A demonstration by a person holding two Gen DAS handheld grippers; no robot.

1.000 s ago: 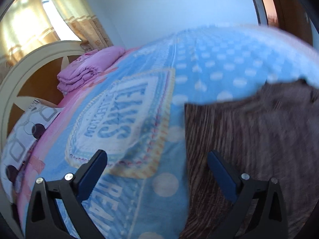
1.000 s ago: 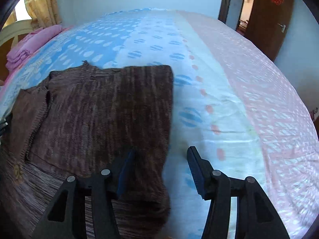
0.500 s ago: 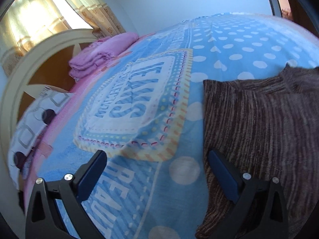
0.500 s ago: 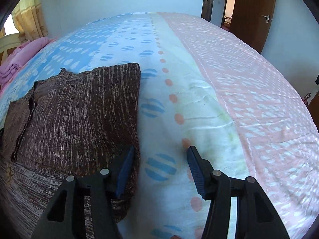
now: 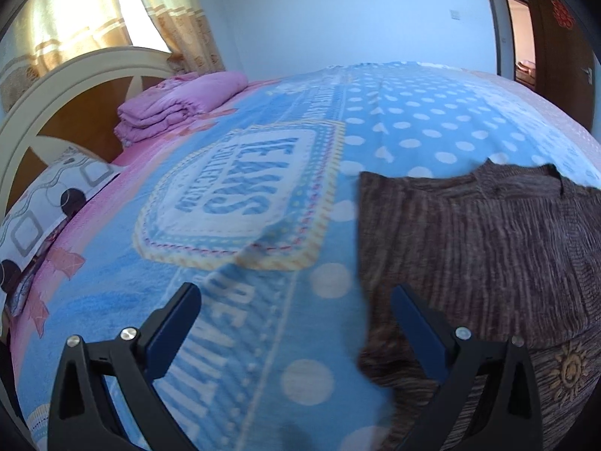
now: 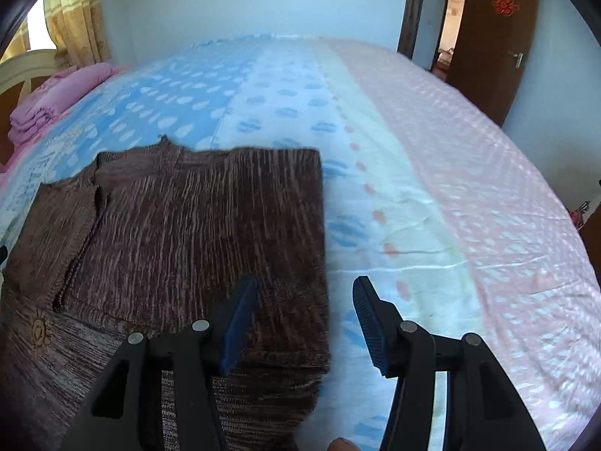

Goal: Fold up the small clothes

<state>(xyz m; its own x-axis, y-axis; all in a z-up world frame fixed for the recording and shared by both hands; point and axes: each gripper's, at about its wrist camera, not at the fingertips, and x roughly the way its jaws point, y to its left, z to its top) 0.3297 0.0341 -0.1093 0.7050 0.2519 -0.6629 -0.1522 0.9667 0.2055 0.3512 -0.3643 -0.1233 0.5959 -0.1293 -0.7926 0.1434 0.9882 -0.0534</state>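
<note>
Both my grippers, left [image 5: 295, 306] and right [image 6: 306, 300], gaped empty over one brown sweater [image 6: 195, 225] on the bed [image 6: 432, 158].

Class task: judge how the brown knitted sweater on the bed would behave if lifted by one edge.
The brown knitted sweater would probably droop limply: it lies flat in soft folded layers. Its ribbed knit likely grips pads rather than slipping. It cannot roll or tip.

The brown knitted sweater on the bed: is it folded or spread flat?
Partly folded. The brown knitted sweater has a side panel turned over its middle, giving a straight right edge; its lower part lies unfolded.
</note>
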